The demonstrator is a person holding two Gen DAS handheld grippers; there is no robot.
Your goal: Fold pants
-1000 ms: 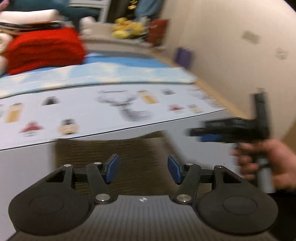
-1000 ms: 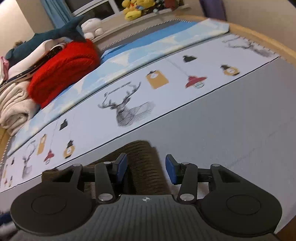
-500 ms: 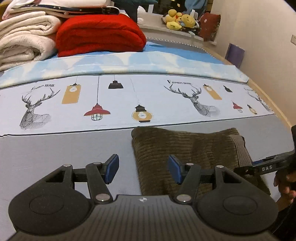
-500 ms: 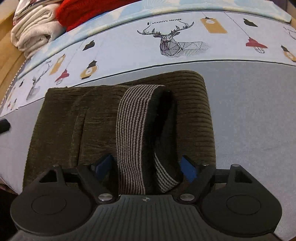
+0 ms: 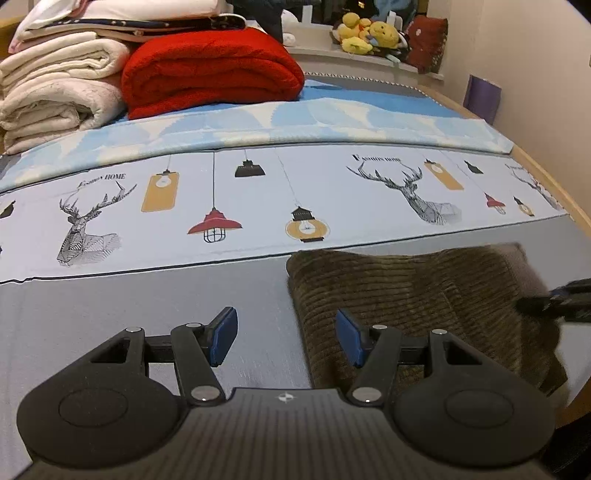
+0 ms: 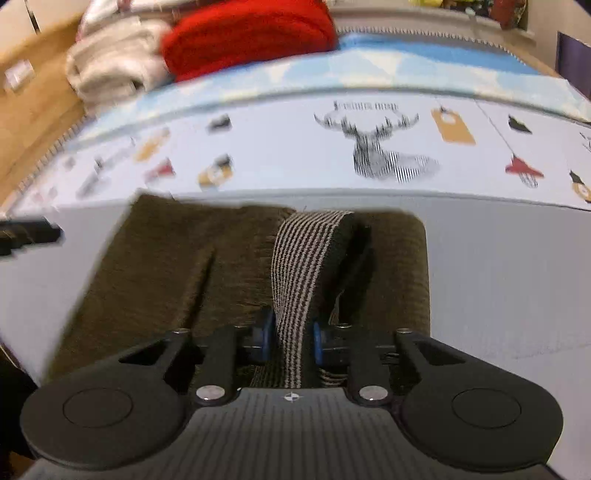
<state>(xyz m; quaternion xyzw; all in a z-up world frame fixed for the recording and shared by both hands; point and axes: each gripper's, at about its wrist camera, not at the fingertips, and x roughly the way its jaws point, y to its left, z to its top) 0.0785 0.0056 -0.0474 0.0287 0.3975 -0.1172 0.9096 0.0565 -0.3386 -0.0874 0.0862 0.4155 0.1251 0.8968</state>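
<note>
Right gripper [image 6: 291,338]: clamped on the striped waistband [image 6: 303,266] of the brown corduroy pants [image 6: 166,266], which lie folded on the bed's grey sheet [image 6: 498,277]. Left gripper [image 5: 284,338]: fingers apart, beside the pants' left edge.

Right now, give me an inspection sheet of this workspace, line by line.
Surface: grey bed sheet with a deer-and-lantern printed band behind it.
Job's things: folded brown corduroy pants lying on the grey sheet, striped elastic waistband raised.
Clutter: folded red fleece blanket, stacked cream blankets, yellow plush toys on the far ledge.
Grippers: left gripper open over the pants' edge; right gripper shut on the waistband.
Cables: nothing seen.
Surroundings: beige wall, purple box.
</note>
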